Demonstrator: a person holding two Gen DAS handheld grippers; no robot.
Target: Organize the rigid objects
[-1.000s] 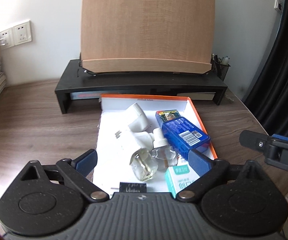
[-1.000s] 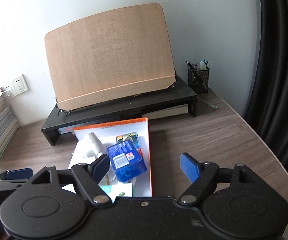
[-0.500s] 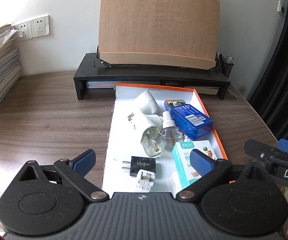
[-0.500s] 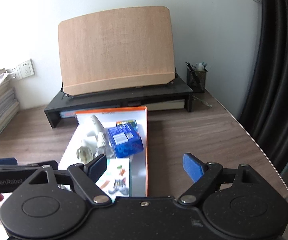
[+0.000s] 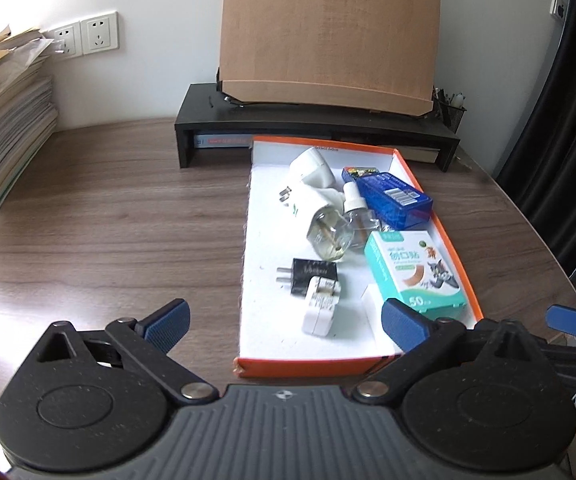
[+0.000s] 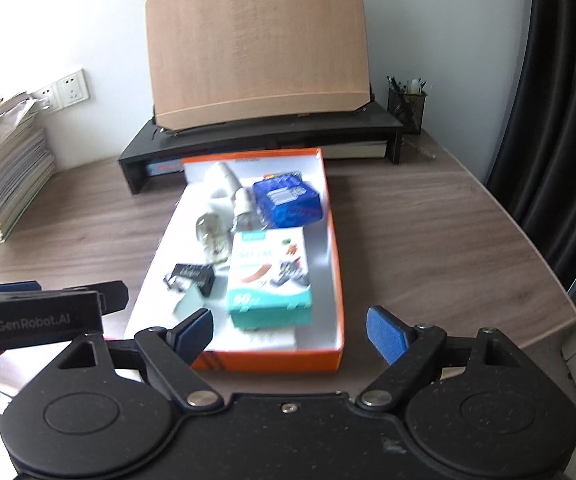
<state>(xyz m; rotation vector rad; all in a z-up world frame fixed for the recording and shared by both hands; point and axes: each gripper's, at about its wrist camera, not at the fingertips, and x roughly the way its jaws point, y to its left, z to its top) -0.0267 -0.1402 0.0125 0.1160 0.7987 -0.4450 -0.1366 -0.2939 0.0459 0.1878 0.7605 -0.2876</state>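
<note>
An orange box with a white inside (image 5: 307,364) (image 6: 337,280) lies on the wooden desk. In it are a blue case (image 5: 395,198) (image 6: 288,200), a teal plaster box (image 5: 411,272) (image 6: 270,276), two glass refill bottles (image 5: 329,238), white plug-in devices (image 5: 313,170), a black plug adapter (image 5: 311,276) (image 6: 194,278) and a white adapter (image 5: 321,306). My left gripper (image 5: 284,326) is open and empty before the box's near edge. My right gripper (image 6: 291,334) is open and empty, over the box's near right corner.
A black monitor riser (image 5: 315,124) with a wooden board (image 5: 327,36) stands behind the box. Stacked books (image 5: 4,132) lie far left. A mesh pen holder (image 6: 407,104) is at the back right. A dark curtain (image 6: 567,120) hangs beyond the desk's right edge.
Both grippers have pulled back and up from the box, so its near edge and the adapters now show. Both stay open and empty.
</note>
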